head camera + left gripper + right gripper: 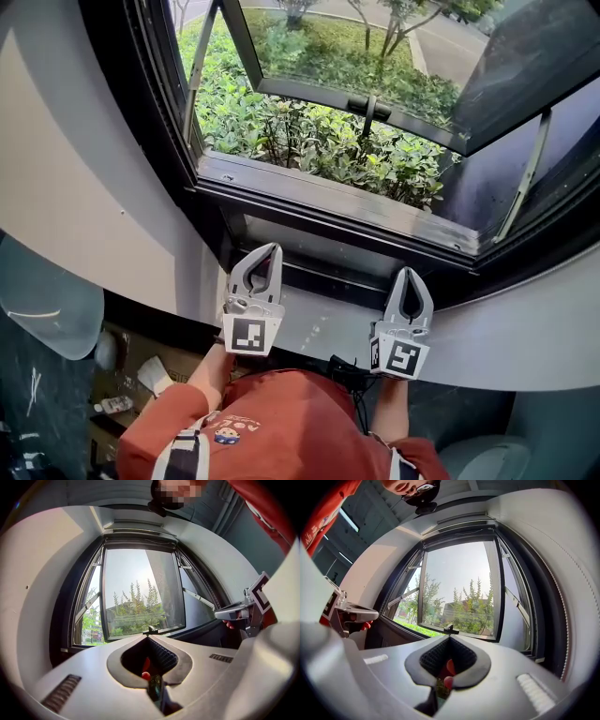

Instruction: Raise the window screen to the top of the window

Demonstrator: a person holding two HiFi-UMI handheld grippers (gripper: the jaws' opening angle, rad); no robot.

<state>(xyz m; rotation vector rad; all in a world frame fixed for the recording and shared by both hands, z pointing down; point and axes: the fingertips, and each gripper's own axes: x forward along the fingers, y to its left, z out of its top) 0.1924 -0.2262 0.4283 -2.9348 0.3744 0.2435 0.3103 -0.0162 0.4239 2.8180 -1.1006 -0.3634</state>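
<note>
While both hands are held low before the window, counts as follows.

Grippers: two. Grey plastic left gripper [275,249] has its jaws brought together, tips meeting, with nothing between them. Grey plastic right gripper [411,273] is the same: jaws together and empty. Each carries one white cube with black square markers, so two cubes [251,335] in all. Both grippers point at the foot of the window, side by side and apart from each other.

Window: one black-framed glass sash [422,127], swung outward, with one dark handle [367,105] at the middle of its lower rail. Two thin metal stay arms [195,70] are visible, one on each side. Green leafy shrubs [309,141] lie outside, below.

Window screen: its mesh cannot be made out in any view. One dark horizontal bar [319,277] runs along the bottom of the frame, just beyond both gripper tips and touching neither. Whether this bar belongs to the screen, I cannot tell.

One curved white sill [525,328] lies under the grippers. One person in a rust-red top [281,422].
</note>
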